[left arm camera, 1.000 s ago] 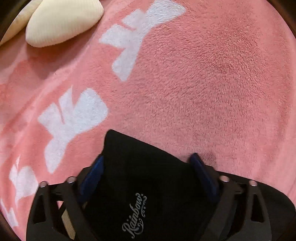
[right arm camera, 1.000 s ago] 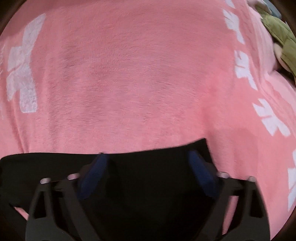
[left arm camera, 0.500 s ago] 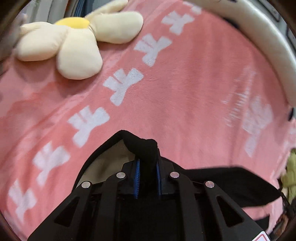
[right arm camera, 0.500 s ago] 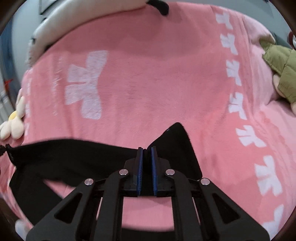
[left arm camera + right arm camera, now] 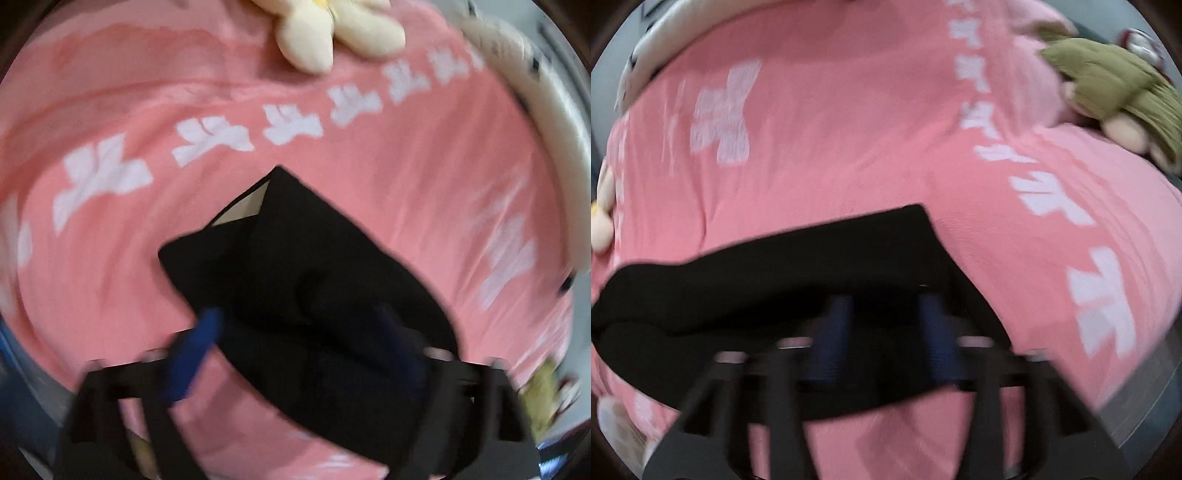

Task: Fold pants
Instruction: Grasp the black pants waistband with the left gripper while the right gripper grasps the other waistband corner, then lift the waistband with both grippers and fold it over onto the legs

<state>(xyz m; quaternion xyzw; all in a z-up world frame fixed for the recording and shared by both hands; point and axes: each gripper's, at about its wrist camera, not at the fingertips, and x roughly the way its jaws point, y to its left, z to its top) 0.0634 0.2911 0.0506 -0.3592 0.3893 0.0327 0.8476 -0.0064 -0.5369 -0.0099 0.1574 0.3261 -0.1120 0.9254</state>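
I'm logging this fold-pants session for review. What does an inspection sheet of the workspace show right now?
Surface: pink blanket with white motifs, some wrinkles.
Job's things: black pants lying on the blanket, folded over with a pale inner lining showing at one corner; frames blurred.
Clutter: cream flower plush at the far edge; green plush toy at the right side.
Grippers: left gripper with jaws spread wide over the pants; right gripper with jaws apart, cloth between them.
Cables: nothing seen.
Surroundings: white padded edge beyond the blanket.
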